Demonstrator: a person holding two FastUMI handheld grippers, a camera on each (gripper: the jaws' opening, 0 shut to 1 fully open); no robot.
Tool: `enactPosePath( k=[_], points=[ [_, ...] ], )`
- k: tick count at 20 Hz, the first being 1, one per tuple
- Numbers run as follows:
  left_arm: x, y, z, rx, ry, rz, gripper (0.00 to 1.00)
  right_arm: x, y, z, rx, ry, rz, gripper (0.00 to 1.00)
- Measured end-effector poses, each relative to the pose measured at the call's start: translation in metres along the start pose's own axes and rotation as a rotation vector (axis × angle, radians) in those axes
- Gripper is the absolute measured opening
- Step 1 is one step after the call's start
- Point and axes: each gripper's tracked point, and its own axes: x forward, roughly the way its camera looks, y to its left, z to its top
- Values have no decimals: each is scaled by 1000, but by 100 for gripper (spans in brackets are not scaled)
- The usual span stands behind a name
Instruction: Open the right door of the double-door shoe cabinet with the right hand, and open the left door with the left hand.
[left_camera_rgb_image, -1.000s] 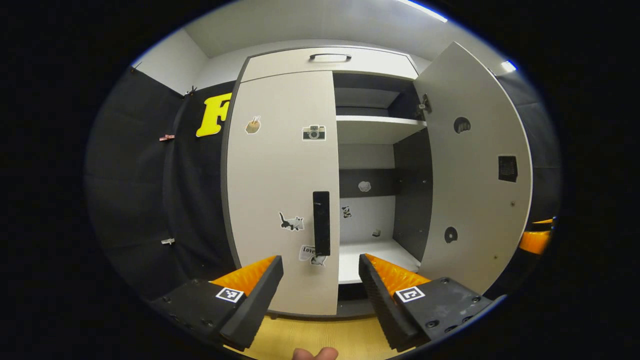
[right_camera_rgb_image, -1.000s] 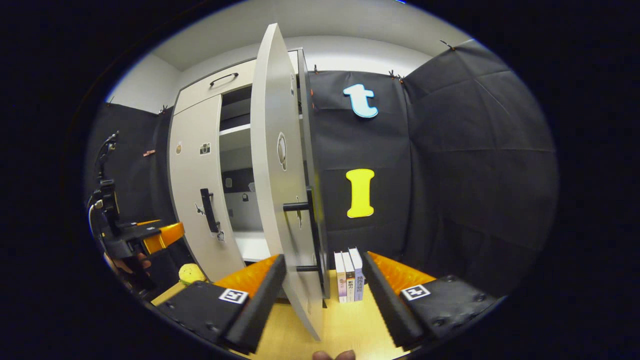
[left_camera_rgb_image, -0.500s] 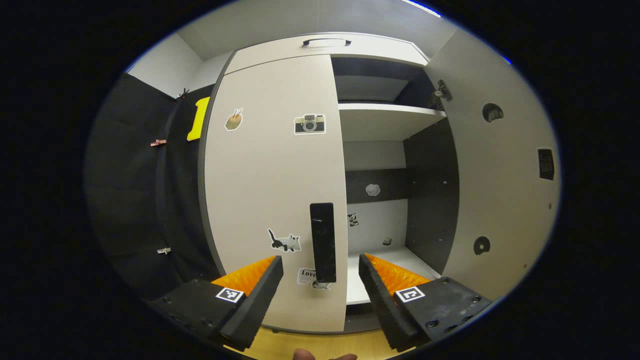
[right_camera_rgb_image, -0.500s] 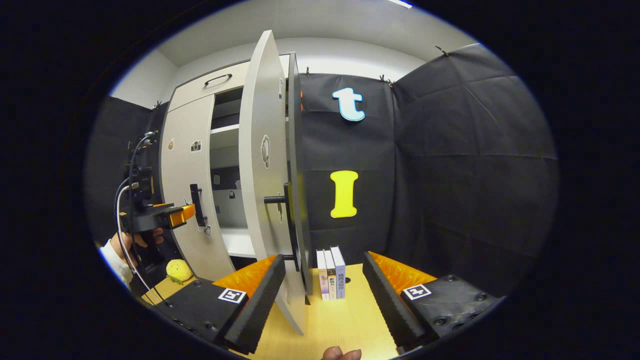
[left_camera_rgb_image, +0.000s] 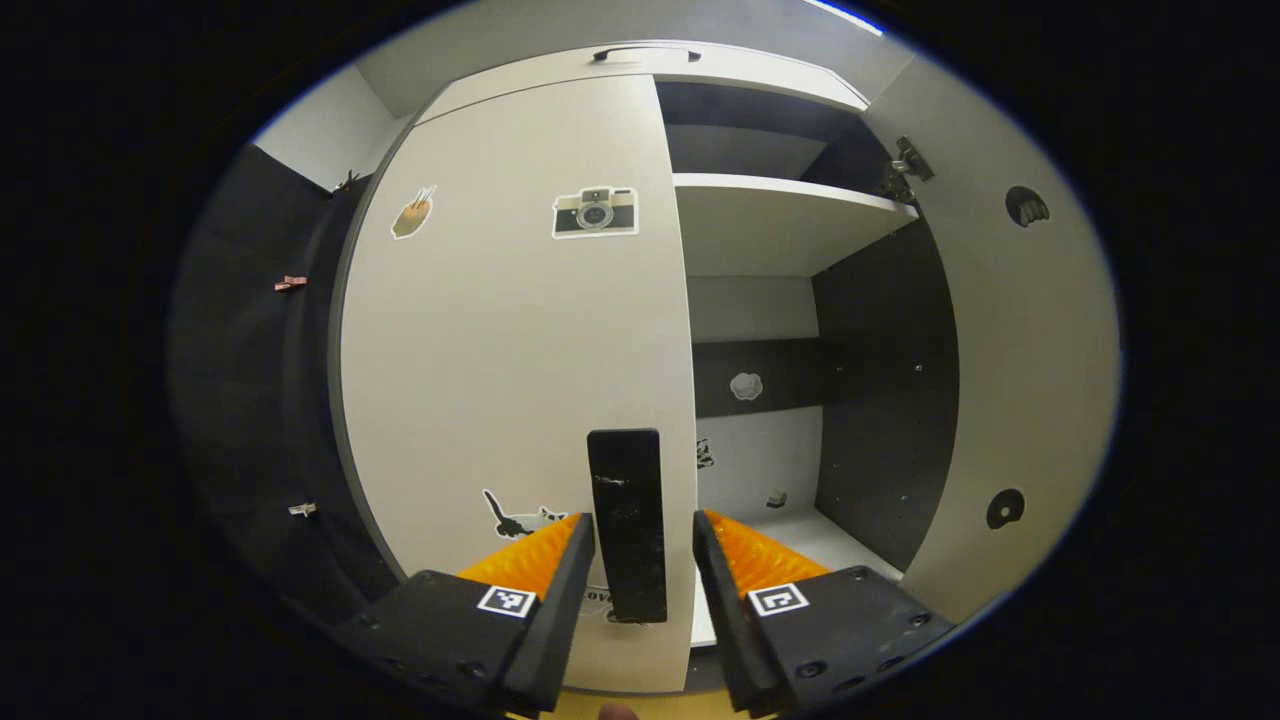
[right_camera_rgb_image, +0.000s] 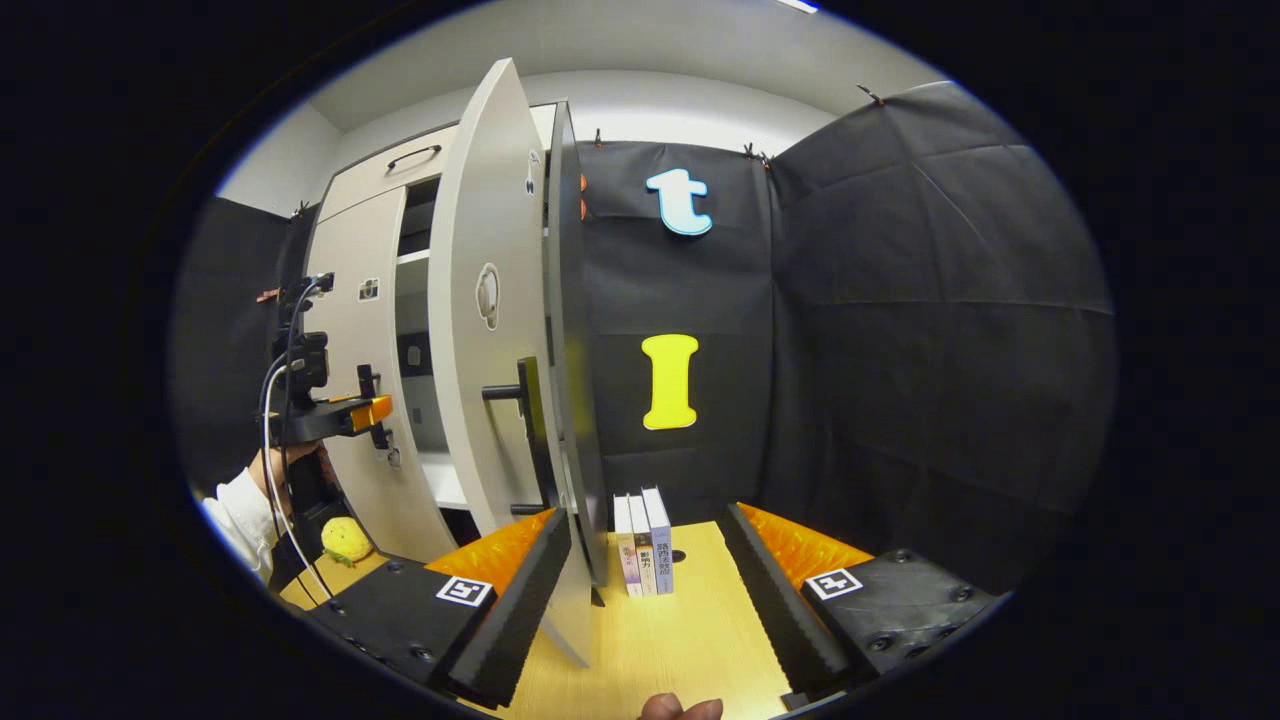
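The pale grey double-door shoe cabinet (left_camera_rgb_image: 760, 230) has its left door (left_camera_rgb_image: 510, 330) shut and its right door (right_camera_rgb_image: 490, 330) swung wide. The left gripper (left_camera_rgb_image: 640, 560) brackets the left door's black bar handle (left_camera_rgb_image: 627, 520), jaws apart, at 6 o'clock; the right gripper (right_camera_rgb_image: 640, 570) gapes, holding nothing, three upright books (right_camera_rgb_image: 642, 540) beyond.

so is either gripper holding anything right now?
No. Left gripper straddles the left door handle, jaws open, not pressing. Right gripper is open.

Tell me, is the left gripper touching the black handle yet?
Apart. In the left gripper view the handle sits between the left gripper's open fingers, with a gap on each side.
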Motion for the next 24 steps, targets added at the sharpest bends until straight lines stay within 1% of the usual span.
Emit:
enactPosePath(
  k=[2, 3, 4, 6, 8, 9, 10, 11, 12, 14, 15, 17, 21, 24],
  points=[
    [5, 3, -3, -2, 5, 9, 49, 2, -3, 0, 3, 1, -5, 98],
    [7, 3, -3, -12, 3, 8, 40, 2, -5, -1, 4, 6, -8, 98],
    [7, 3, -3, -25, -1, 7, 38, 3, -6, -2, 4, 11, -10, 98],
    [9, 4, -5, -60, 3, 22, 36, 2, -7, -1, 0, 13, -13, 98],
    [12, 4, -11, -84, 39, 61, 35, 1, -8, 2, -6, 5, -16, 98],
    [13, 4, -8, -71, 29, 77, 34, -1, -9, 3, -9, 0, -18, 98],
    [12, 4, -12, -50, 43, 75, 35, -4, -9, 6, -11, -6, -21, 98],
    [13, 4, -9, -37, 27, 66, 35, -6, -11, 7, -12, -10, -25, 98],
    [13, 3, -12, -44, 34, 49, 35, -8, -12, 7, -9, -9, -27, 98],
    [12, 3, -12, -78, 33, 23, 30, -14, -12, 7, -2, -7, -31, 98],
    [11, 4, -10, -87, 29, 29, 26, -18, -13, 8, -2, -9, -35, 98],
    [10, 6, -10, -62, 28, 39, 21, -21, -12, 10, -1, -14, -38, 98],
    [-1, 8, -13, -87, 45, -2, 20, -28, -6, 11, -13, -21, -40, 98],
    [-8, 16, -13, -72, 39, -26, 19, -34, 6, 13, -11, -30, -34, 98]
  ],
)
